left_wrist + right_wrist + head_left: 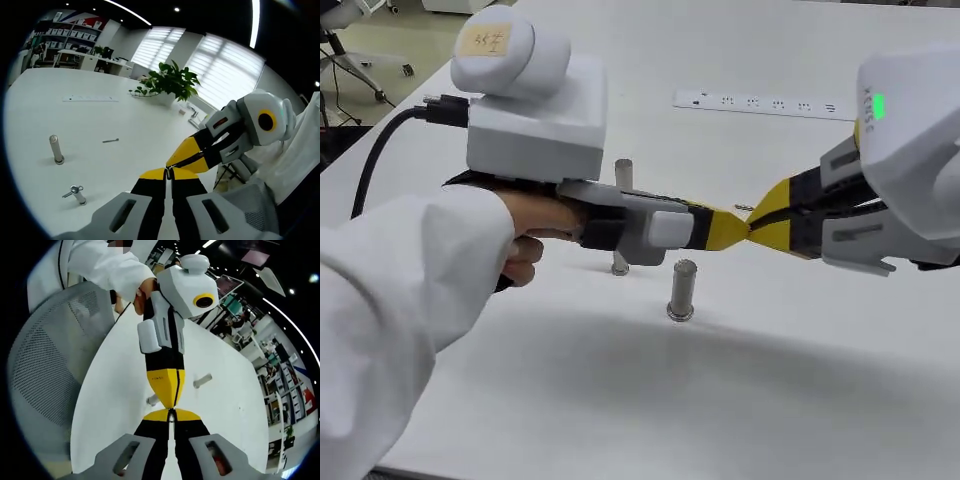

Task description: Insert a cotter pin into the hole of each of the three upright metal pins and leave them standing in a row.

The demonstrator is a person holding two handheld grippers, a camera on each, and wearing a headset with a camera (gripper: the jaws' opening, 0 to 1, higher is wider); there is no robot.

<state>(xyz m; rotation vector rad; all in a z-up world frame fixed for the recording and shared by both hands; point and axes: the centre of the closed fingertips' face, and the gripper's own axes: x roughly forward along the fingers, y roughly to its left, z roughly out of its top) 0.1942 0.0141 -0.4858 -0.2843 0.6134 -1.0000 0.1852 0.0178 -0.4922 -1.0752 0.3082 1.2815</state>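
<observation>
Opposed close views; shared metal pins [681, 290]

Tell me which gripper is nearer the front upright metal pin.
Left. The left gripper passes close by the pin, just above it; the right gripper sits off to its right.

The left tongs [169, 176] rise from the bottom edge with their black-and-yellow jaws pressed together. The right tongs [171, 162] come in from the right, also closed, tip to tip with them. On the white tabletop [135, 125] to the left, a metal pin [56, 149] stands upright. A nearer second pin [76, 194] has a small crosspiece at its top, and a loose cotter pin [110, 141] lies farther off.
</observation>
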